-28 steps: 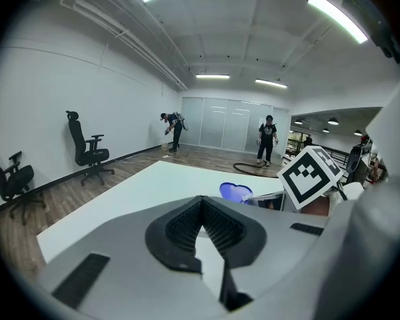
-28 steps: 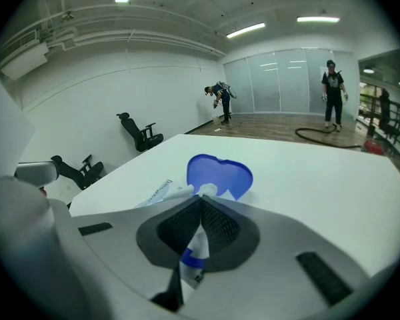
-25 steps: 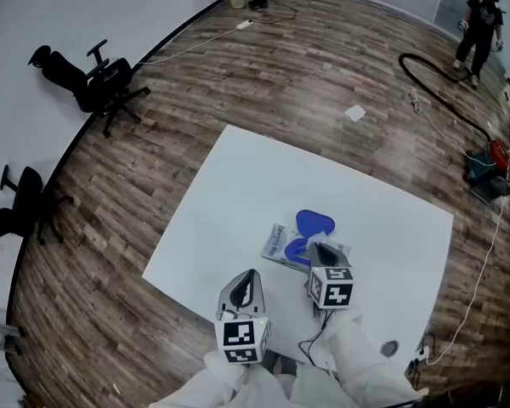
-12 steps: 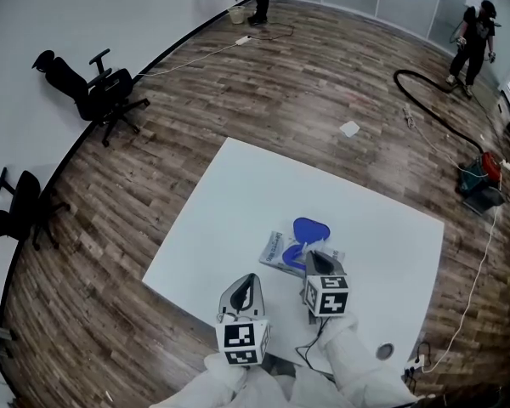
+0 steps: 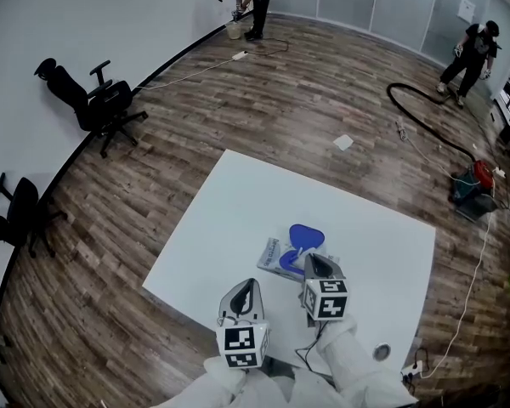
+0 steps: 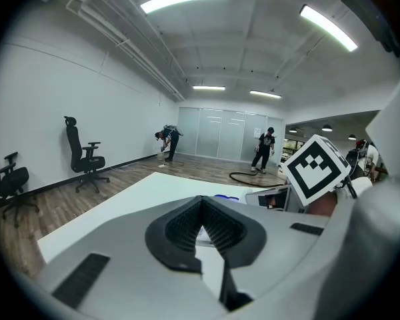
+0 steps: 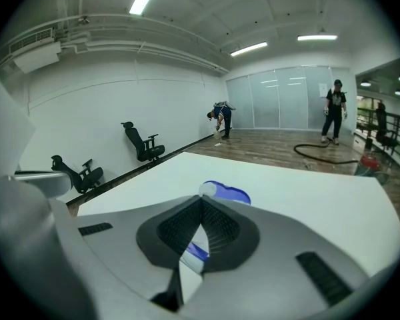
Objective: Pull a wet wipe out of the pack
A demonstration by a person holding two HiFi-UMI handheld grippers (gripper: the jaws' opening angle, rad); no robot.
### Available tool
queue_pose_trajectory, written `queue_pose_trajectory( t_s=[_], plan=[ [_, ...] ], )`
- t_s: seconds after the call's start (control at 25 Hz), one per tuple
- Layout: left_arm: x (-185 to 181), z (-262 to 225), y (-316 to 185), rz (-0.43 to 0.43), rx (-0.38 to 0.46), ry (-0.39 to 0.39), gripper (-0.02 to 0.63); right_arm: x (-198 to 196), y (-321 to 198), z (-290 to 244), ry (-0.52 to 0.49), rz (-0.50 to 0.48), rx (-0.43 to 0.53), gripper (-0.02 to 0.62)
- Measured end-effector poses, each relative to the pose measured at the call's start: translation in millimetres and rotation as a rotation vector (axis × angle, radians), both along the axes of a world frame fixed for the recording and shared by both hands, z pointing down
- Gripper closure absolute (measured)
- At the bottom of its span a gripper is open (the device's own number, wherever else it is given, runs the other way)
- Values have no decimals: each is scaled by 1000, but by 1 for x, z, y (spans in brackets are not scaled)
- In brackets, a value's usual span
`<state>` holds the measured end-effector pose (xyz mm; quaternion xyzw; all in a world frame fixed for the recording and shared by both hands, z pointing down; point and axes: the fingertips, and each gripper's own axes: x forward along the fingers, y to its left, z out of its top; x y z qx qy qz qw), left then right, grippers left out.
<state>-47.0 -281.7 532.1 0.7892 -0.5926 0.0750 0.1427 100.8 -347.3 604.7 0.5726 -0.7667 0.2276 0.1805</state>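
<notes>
The wet wipe pack [image 5: 274,258] lies flat on the white table [image 5: 238,202], near its front edge. Its blue flap [image 5: 306,235] stands peeled up from the pack. My right gripper [image 5: 312,260] is over the pack's right end, shut on the near end of the blue flap [image 7: 225,193]. In the right gripper view its tips [image 7: 201,201] meet at the flap's pale tab. My left gripper [image 5: 247,282] hovers shut and empty to the left of the pack, near the table's front edge. Its tips [image 6: 201,205] touch, with the pack [image 6: 228,197] just beyond.
A thin cable [image 5: 308,348] and a small dark round object [image 5: 381,352] lie by the table's front right corner. Office chairs [image 5: 98,100] stand along the left wall. People [image 5: 474,51] work far off, near a black hose [image 5: 425,117] on the wooden floor.
The right gripper has risen slightly with the blue flap, which now stands narrower and more upright over the pack. The left gripper has stayed where it was.
</notes>
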Motion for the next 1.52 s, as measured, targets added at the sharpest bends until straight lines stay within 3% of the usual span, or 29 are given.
queue_pose_trajectory(
  t_s=[0.92, 1.52],
  plan=[
    [17, -28, 9, 43, 80, 29, 609, 17, 5, -62, 2, 34, 127, 583],
    [45, -37, 17, 109, 103, 37, 609, 38, 45, -101, -46, 86, 206, 583]
  ],
)
